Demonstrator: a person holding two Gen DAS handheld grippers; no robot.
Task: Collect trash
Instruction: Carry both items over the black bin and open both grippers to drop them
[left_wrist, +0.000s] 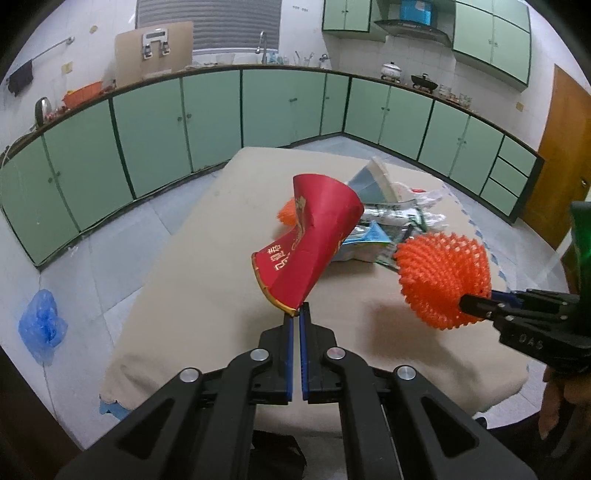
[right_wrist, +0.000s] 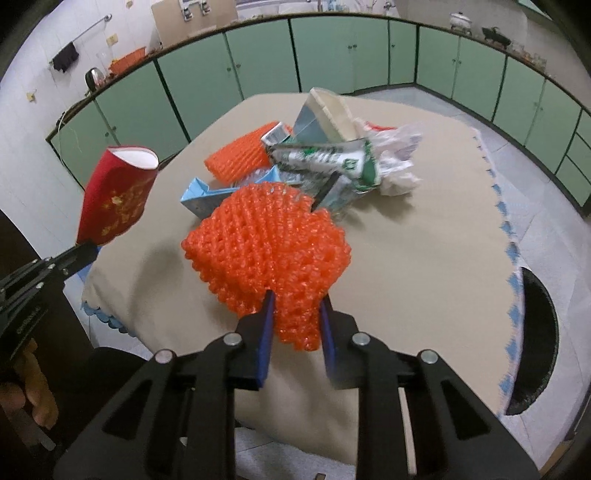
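Pickup step: left gripper (left_wrist: 297, 314) jaws pinch red cup (left_wrist: 314, 240); right gripper (right_wrist: 295, 314) jaws clamp orange net (right_wrist: 266, 240), both lifted near the pile (right_wrist: 332, 158) on the desk (right_wrist: 424, 258). Next: likely carry to a bin.

A table (right_wrist: 424, 258) with a tan cloth holds a heap of trash: an orange foam net (right_wrist: 238, 157), flat cartons (right_wrist: 325, 158) (green and blue ones) and crumpled plastic (right_wrist: 395, 158).
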